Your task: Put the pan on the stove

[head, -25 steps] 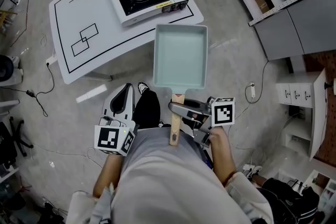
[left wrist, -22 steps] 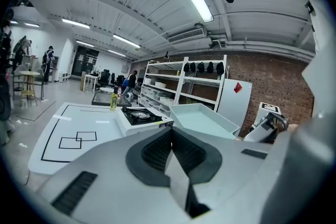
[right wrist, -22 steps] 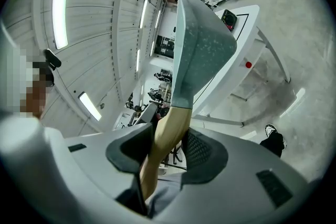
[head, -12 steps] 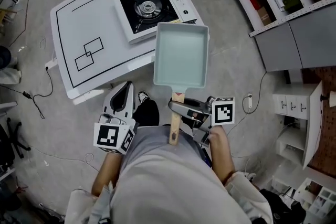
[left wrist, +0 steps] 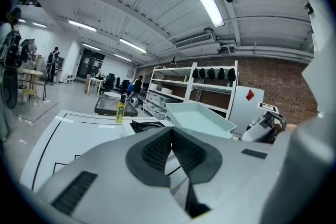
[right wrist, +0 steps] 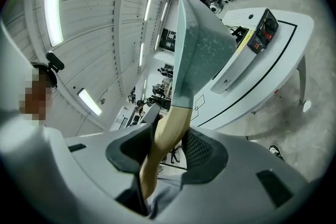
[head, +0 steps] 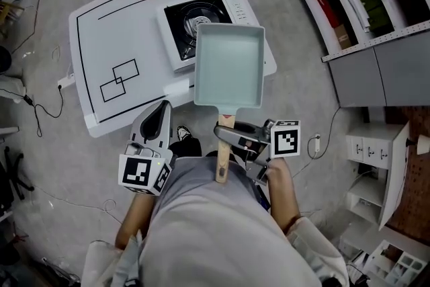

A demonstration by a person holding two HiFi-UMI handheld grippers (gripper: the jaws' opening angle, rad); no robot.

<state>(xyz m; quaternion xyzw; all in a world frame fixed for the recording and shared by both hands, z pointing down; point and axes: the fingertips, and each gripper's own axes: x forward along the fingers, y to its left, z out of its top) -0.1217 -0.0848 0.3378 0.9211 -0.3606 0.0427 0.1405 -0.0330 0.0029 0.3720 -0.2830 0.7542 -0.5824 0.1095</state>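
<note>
Table (head: 107, 30) | head view: pan (head: 228, 67) overlaps stove (head: 181, 15) | right gripper view: claw (right wrist: 168, 144) clamps handle (right wrist: 176, 113)

The pale teal rectangular pan (head: 228, 67) has a matt, faintly speckled coating. Its light wooden handle (head: 222, 168) looks smooth and unvarnished. The left gripper (head: 161, 109) and the right gripper (head: 226, 138) both have matt grey plastic shells, and their pads (right wrist: 202, 148) are black, ribbed and rubbery. The white rectangular table (head: 114, 23) has a smooth, flat-finished top with printed black lines. The white portable gas stove (head: 171, 44) has a glossy black top plate and a shiny metal burner (head: 200, 10). The grey concrete floor (head: 54, 165) has a slight sheen.
</note>
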